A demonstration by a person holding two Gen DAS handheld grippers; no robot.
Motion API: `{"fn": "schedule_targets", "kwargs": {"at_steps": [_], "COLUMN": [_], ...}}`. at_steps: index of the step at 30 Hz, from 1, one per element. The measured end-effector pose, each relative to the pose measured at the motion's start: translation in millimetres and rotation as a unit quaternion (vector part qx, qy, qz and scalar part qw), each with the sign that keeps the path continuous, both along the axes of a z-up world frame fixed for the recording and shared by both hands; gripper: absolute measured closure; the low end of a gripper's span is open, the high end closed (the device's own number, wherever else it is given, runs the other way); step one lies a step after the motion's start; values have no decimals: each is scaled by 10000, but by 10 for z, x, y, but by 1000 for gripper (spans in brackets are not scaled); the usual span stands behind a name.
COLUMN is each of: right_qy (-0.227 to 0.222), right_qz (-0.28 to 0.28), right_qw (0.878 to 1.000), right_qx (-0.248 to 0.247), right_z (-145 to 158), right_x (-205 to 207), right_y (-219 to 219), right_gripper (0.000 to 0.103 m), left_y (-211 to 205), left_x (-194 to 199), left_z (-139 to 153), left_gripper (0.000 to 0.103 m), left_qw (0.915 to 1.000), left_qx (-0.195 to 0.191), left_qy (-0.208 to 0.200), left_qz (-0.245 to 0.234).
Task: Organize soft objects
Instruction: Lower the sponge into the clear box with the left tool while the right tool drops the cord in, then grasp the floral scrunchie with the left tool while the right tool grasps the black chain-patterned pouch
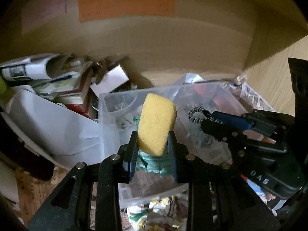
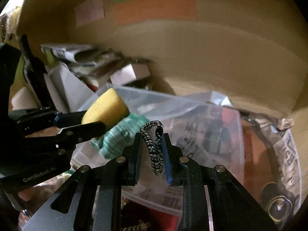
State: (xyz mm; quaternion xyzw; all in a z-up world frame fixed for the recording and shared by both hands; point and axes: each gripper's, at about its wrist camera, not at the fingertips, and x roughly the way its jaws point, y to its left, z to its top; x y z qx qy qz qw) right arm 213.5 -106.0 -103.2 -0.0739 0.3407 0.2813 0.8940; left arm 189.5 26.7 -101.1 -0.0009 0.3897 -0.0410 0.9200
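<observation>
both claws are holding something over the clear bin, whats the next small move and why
Probably lower the left claw a little and release the yellow sponge into the clear plastic bin. The sponge is pinched between its fingers right above the bin's open top, beside a green scrubber. The right claw, holding the braided hair tie, can follow.

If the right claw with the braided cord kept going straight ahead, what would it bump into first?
Probably the clear plastic storage box just ahead: the right claw, shut on the black-and-white braided cord loop, points at its newspaper-lined inside. Depth is uncertain in this blurred view.
</observation>
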Motion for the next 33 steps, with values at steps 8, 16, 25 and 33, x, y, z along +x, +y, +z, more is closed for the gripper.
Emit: {"fn": "schedule_targets", "kwargs": {"at_steps": [8, 16, 25, 33], "right_qy": [169, -49, -596, -855], "right_qz": [-112, -148, -32, 46], "right_qw": [9997, 9998, 9981, 9957], "right_qx": [-161, -152, 179, 359], "right_z": [-134, -12, 330, 403], "right_x": [89, 20, -420, -814], "right_y": [13, -23, -177, -233], "right_gripper": [78, 58, 47, 42], "left_y": [-24, 40, 87, 144], "left_x": [137, 58, -422, -840], "left_z": [-121, -24, 331, 364], "left_gripper": [72, 58, 45, 35], "left_qw": [9998, 9999, 9977, 9966], "left_qx": [90, -35, -16, 45], "left_qy": [152, -19, -679, -827], "left_qz": [24, 97, 32, 29]}}
